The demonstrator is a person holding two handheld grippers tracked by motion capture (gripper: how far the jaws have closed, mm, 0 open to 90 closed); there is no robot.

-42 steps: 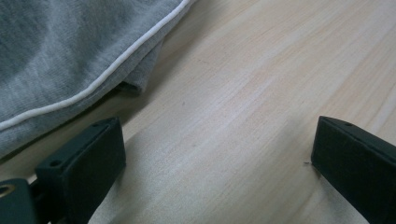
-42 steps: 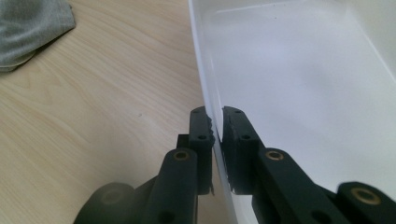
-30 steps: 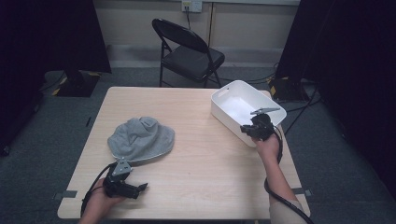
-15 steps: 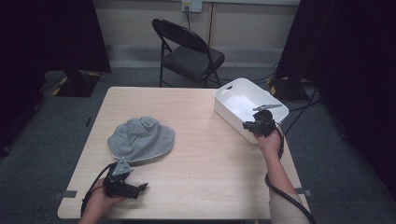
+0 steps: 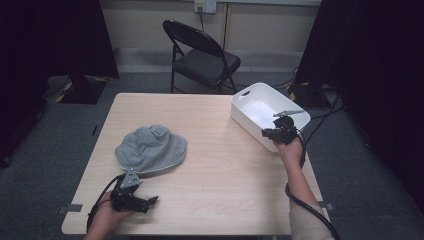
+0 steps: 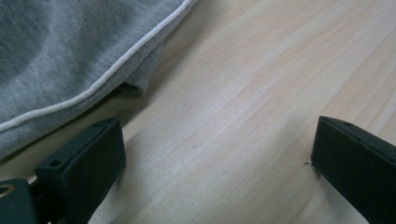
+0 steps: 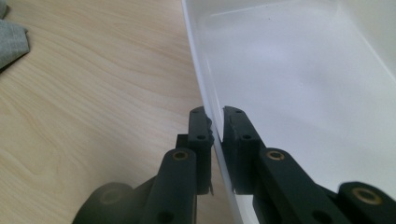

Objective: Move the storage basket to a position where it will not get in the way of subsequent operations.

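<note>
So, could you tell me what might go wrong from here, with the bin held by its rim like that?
1. The right gripper pinches only the thin wall of the white bin; if pulled, the rim could slip from the jaws or the bin could tip.
2. The bin sits at the table edge, so a skewed drag might push it off.
3. The left gripper, jaws open beside the grey hat, could snag its hem.

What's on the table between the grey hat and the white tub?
Nothing. In the high view, only bare wooden table lies between the grey hat and the white tub.
</note>
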